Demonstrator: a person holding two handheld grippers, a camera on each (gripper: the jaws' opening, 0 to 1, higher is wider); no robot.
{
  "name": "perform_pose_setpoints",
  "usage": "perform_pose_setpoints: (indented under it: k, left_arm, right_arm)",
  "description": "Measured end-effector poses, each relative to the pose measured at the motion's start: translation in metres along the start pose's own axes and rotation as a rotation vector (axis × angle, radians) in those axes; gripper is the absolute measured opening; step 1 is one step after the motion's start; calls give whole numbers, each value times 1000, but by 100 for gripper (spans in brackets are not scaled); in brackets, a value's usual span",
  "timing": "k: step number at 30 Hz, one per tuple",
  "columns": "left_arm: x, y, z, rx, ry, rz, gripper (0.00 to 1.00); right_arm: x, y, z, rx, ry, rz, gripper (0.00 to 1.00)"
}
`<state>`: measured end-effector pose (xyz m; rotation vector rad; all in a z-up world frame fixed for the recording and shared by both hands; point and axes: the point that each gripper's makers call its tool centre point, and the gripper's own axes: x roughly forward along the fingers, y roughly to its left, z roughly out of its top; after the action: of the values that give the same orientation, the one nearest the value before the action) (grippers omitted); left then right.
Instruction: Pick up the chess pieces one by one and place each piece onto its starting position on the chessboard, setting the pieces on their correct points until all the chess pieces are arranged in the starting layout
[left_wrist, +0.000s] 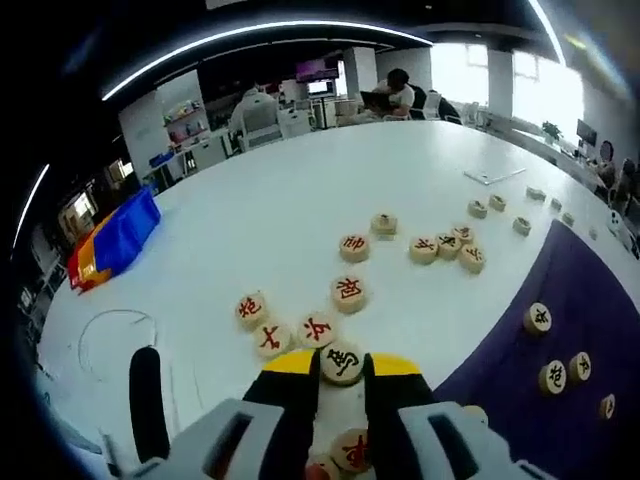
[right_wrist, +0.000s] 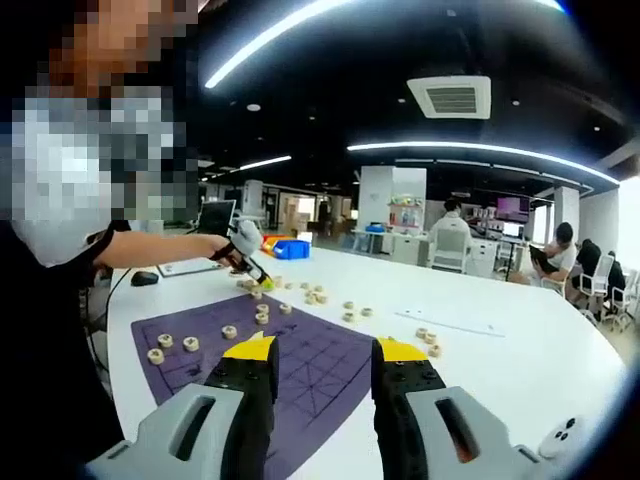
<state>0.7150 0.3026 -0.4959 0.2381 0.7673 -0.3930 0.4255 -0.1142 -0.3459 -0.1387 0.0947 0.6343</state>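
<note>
My left gripper (left_wrist: 342, 366) has its yellow-tipped jaws closed against a round wooden chess piece (left_wrist: 342, 360) with a black character, low over the white table (left_wrist: 300, 200). Loose pieces (left_wrist: 348, 292) with red characters lie just beyond it, and another (left_wrist: 351, 450) shows under the jaws. The purple chessboard mat (left_wrist: 560, 300) lies to the right with several pieces (left_wrist: 552, 376) on it. My right gripper (right_wrist: 320, 362) hangs open and empty above the mat (right_wrist: 310, 370). Far off, a person's hand holds the left gripper (right_wrist: 250, 268) among scattered pieces (right_wrist: 315, 296).
A blue, red and yellow bin (left_wrist: 115, 240) stands at the table's left edge. A flat clear sheet (left_wrist: 493, 176) lies far right. A black mouse (right_wrist: 145, 278) and a white device (right_wrist: 560, 436) rest on the table. People sit at desks behind.
</note>
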Motion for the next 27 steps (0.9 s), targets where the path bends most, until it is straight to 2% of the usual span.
perform_pose_setpoints:
  k: [4, 8, 16, 20, 23, 27]
  left_arm:
    - [-13, 1, 1, -3, -27, 11, 20]
    - [-36, -1, 5, 15, -64, 18, 20]
    - [-94, -29, 0, 74, -143, -15, 20]
    - [-122, -42, -8, 85, -188, -26, 20]
    - [-139, -53, -19, 59, -218, -47, 20]
    - [-145, -62, -34, 51, -223, -59, 20]
  right_arm:
    - [-2, -2, -1, 1, 1, -3, 38]
    - [-1, -2, 0, -2, -2, 6, 38]
    - [5, 5, -1, 0, -5, 32, 38]
    - [7, 8, 1, -6, -5, 42, 38]
    - [9, 12, 4, -13, -6, 51, 38]
    - [10, 14, 3, -16, 1, 56, 38]
